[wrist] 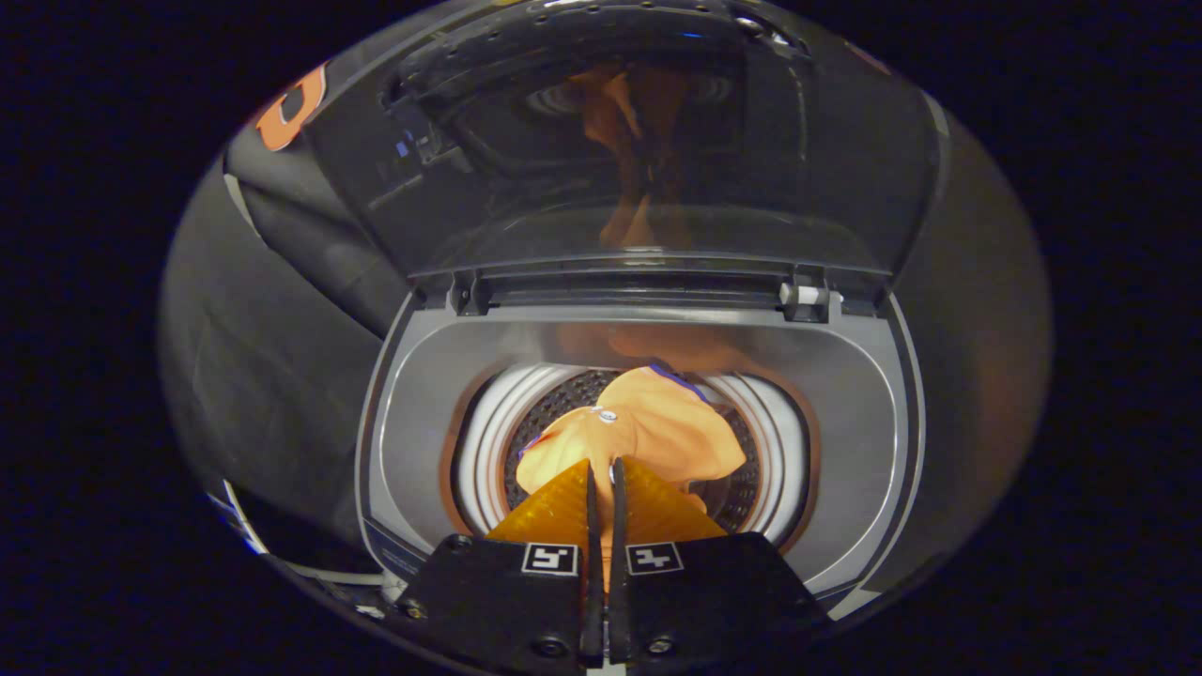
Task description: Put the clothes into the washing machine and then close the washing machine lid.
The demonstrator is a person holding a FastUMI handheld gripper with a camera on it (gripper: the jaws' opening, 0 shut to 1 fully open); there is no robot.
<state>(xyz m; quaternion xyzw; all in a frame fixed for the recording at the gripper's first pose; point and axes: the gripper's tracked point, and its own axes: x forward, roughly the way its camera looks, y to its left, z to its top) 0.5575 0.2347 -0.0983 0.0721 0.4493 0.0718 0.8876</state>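
Item 1. Gripper: two fingers drawn almost together, a thin slit between them, the tips pinching a fold of orange cloth. It is poised over the mouth of the machine, pointing down into the drum. Each finger body carries a square marker tag.

Item 2. Orange garment: bunched, with a thin dark trim at its 12 o'clock edge and a small pale tag near its 10 o'clock side. It hangs from the fingertips at its 6 o'clock end and spreads just ahead of them, over the opening of the drum. Whether its far part rests on the drum floor cannot be told.

Item 3. Washing machine: top-loading, grey surround with a round opening in the middle.

Item 4. Drum: perforated metal wall, visible around the garment from 9 to 3 o'clock, ringed by a pale collar.

Item 5. Lid: standing open, hinged along the machine's 12 o'clock edge, tilted back beyond the opening. Its dark see-through panel carries an orange reflection of the garment. A pale hinge block sits at the 1 o'clock corner of the surround.

Item 6. Dark cloth wall: behind and to 9 o'clock of the machine.
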